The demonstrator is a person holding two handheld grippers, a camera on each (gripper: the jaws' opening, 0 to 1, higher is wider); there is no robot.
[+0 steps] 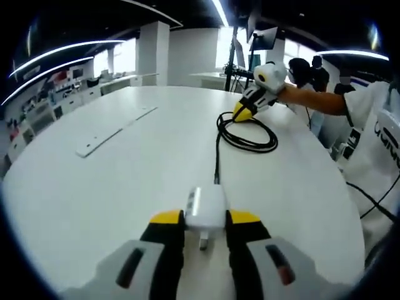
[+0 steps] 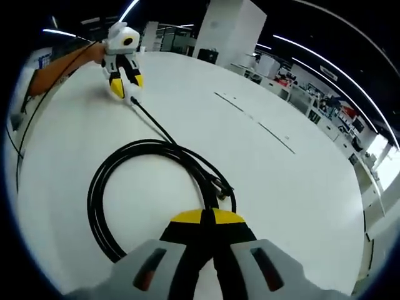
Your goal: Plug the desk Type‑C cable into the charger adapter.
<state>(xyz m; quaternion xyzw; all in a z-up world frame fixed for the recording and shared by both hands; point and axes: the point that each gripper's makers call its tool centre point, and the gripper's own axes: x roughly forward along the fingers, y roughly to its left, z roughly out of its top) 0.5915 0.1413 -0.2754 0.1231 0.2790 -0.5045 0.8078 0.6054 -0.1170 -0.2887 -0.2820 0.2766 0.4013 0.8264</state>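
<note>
Charger adapter (image 1: 204,209) sits clamped between the jaws of the left claw (image 1: 205,220), low over the desk (image 1: 125,181). Small rigid white block, light, smooth sides, so likely to twist if the plug is pushed off-axis; grip looks square across its flanks. Type-C cable (image 1: 245,132) runs straight from the adapter's far face to a loose coil. Looks already seated at that end, can't confirm. Cable is soft, springy, will drag its coil. Right claw (image 2: 207,219) has jaws closed on the cable (image 2: 153,150) at the coil's near side. Best hold: stiff connector end, not the slack. Desk is wide and bare around both claws; edge curves off well to the right.
</note>
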